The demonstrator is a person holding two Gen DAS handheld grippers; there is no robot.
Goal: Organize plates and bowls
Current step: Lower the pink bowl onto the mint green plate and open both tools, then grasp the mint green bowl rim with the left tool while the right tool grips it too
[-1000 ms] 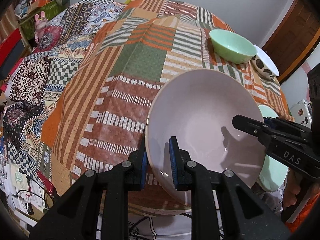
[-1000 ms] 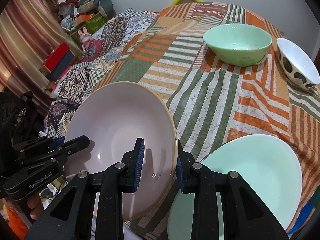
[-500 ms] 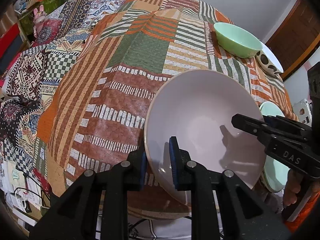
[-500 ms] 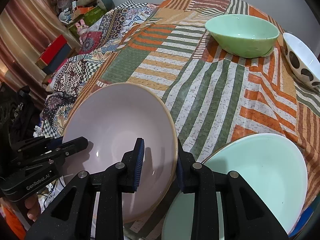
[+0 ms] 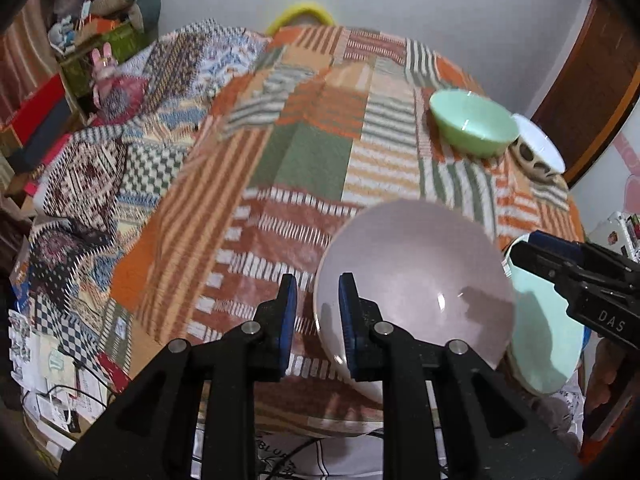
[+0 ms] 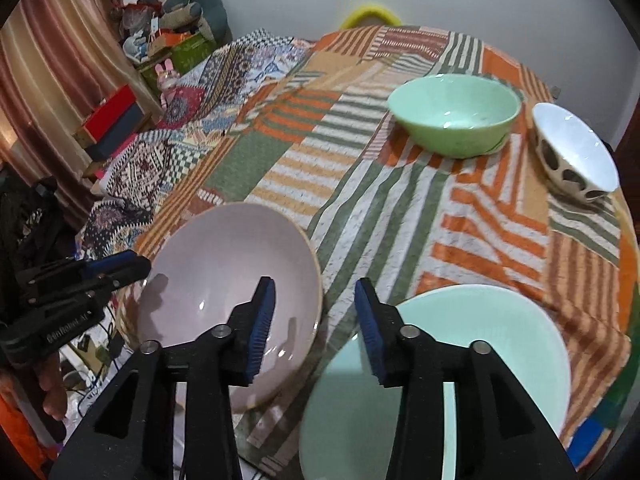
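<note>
Leftmost, my left claw (image 5: 317,308) was nearly closed, its pads pinching the near-left rim of the pink bowl (image 5: 416,280). The bowl sat tilted at the near edge of the tabletop (image 6: 400,220), over the striped patchwork cloth. Whether its base touched the cloth I could not tell.

Next along, my right claw (image 6: 316,316) was partly open, its jaws having just been opening. The right rim of the pink bowl stood between the pads, but neither pad pressed on it.

Just beside the bowl, to the right, a mint plate (image 6: 480,340) lay flat at the near edge. Whether plate and bowl touched I could not tell.

Far right, a green bowl (image 6: 452,120) stood upright. A white spotted bowl (image 6: 576,156) stood just beside it, tilted.
</note>
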